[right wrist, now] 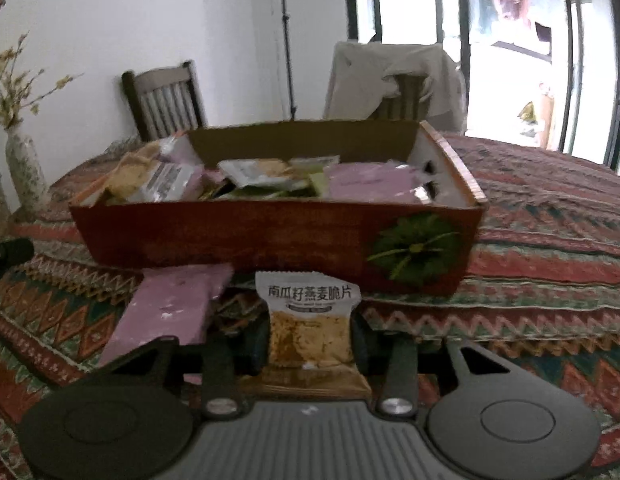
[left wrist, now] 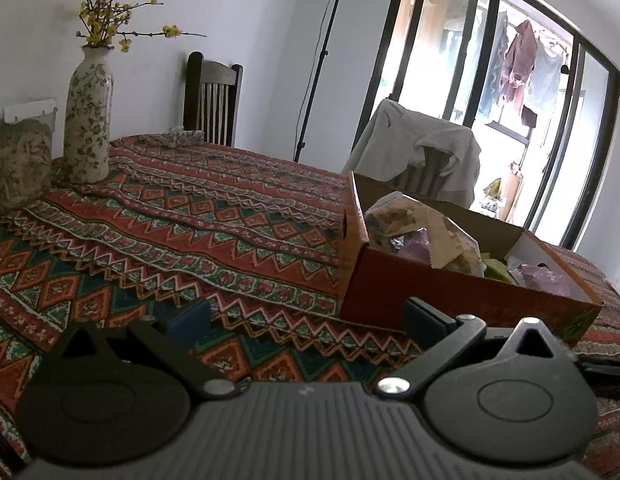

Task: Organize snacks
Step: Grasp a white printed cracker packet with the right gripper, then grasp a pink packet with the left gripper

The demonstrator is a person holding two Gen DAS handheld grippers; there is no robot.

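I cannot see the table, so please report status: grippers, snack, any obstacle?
Right gripper shut on snack packet. Left gripper open, empty. Box just ahead, already holding snacks. Pink packet beside the held packet, not blocking.

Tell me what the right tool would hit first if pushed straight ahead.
The right tool, gripping a white-topped oat-crisp snack packet, would probably meet the red cardboard box's near wall first; depth is uncertain.

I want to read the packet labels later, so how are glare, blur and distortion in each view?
Left wrist view: sharp, but the window is blown out and straight frames bow from the fisheye. Right wrist view: softly blurred overall, window glare again; only the large print on the packet in the right gripper stays legible.
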